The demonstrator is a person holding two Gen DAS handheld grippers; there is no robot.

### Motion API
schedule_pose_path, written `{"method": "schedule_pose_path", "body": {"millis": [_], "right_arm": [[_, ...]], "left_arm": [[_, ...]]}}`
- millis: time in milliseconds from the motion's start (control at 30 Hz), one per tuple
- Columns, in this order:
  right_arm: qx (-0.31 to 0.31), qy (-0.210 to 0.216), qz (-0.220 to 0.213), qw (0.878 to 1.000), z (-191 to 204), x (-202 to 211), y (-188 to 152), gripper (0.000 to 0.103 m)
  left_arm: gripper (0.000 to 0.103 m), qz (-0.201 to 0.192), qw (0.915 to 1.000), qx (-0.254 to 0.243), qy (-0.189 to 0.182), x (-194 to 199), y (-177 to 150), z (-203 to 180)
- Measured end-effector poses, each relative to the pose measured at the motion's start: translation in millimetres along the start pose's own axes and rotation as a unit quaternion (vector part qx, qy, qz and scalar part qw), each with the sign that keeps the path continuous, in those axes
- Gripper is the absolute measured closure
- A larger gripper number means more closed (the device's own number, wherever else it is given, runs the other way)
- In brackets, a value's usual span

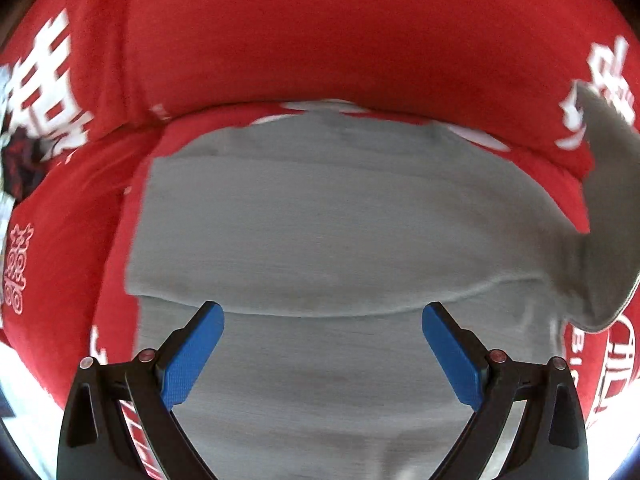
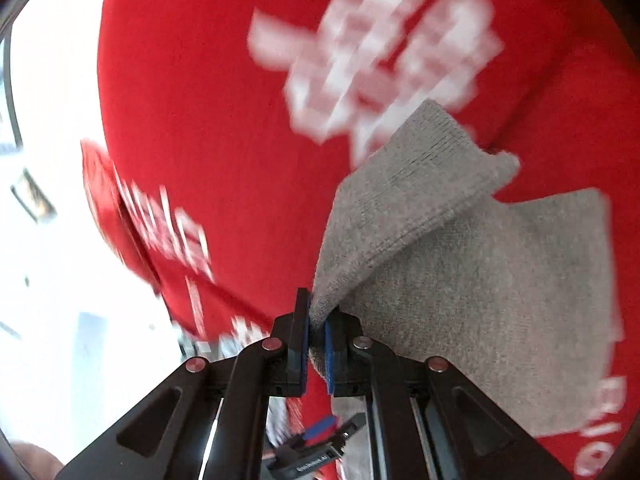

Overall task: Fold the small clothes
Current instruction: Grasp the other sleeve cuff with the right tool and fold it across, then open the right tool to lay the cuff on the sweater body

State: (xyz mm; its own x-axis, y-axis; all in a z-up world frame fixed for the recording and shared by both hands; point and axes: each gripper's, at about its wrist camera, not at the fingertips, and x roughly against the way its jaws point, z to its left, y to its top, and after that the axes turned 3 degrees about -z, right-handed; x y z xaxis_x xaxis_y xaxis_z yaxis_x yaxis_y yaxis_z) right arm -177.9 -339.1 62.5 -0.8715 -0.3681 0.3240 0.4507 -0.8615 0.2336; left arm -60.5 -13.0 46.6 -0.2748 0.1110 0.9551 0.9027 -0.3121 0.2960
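Note:
A grey knit garment (image 1: 340, 216) lies spread on a red cover (image 1: 320, 32) with white characters. One fold edge crosses it just beyond my left gripper (image 1: 323, 316), which hangs open above the cloth with nothing between its blue pads (image 1: 192, 360). At the right of that view a corner of the grey cloth is lifted off the cover. In the right wrist view my right gripper (image 2: 318, 324) is shut on an edge of the grey garment (image 2: 460, 264), whose ribbed end (image 2: 420, 168) hangs raised and folded over the rest. The left gripper's blue pad (image 2: 320, 426) shows low down between the right gripper's arms.
The red cover (image 2: 224, 120) drapes over a raised part behind the garment. Its edge (image 2: 132, 236) drops off at the left of the right wrist view, with a bright blurred room beyond. A dark patterned item (image 1: 20, 160) sits at the far left of the left wrist view.

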Motion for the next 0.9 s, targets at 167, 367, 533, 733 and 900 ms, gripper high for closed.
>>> {"method": "schedule_pose_path", "body": {"millis": [167,367,533,733,900], "right_arm": [[0.048,-0.038,0.107,0.992,12.5,-112.7,-52.5,0.097],[0.091,-0.125,0.193,0.969,-6.4,-185.3,-118.1,0.096],[0.165,-0.187,0.233,0.940,-0.1,-193.5,-149.4,0.092],[0.102,-0.198,0.157,0.962,-6.2,-167.4,-128.0,0.077],[0.110,-0.180,0.155,0.965,6.7,-186.1,-112.0,0.077]], "left_arm": [[0.003,-0.004,0.9993,0.037,0.007,-8.1,3.7,59.8],[0.003,0.003,0.9964,0.071,-0.046,-25.6,8.3,103.6],[0.003,0.018,0.9872,0.081,-0.136,-39.3,18.3,106.7],[0.003,0.027,0.9740,0.096,-0.203,-47.7,29.7,98.1],[0.003,0.038,0.9517,0.139,-0.271,-58.1,37.9,109.7]]}}
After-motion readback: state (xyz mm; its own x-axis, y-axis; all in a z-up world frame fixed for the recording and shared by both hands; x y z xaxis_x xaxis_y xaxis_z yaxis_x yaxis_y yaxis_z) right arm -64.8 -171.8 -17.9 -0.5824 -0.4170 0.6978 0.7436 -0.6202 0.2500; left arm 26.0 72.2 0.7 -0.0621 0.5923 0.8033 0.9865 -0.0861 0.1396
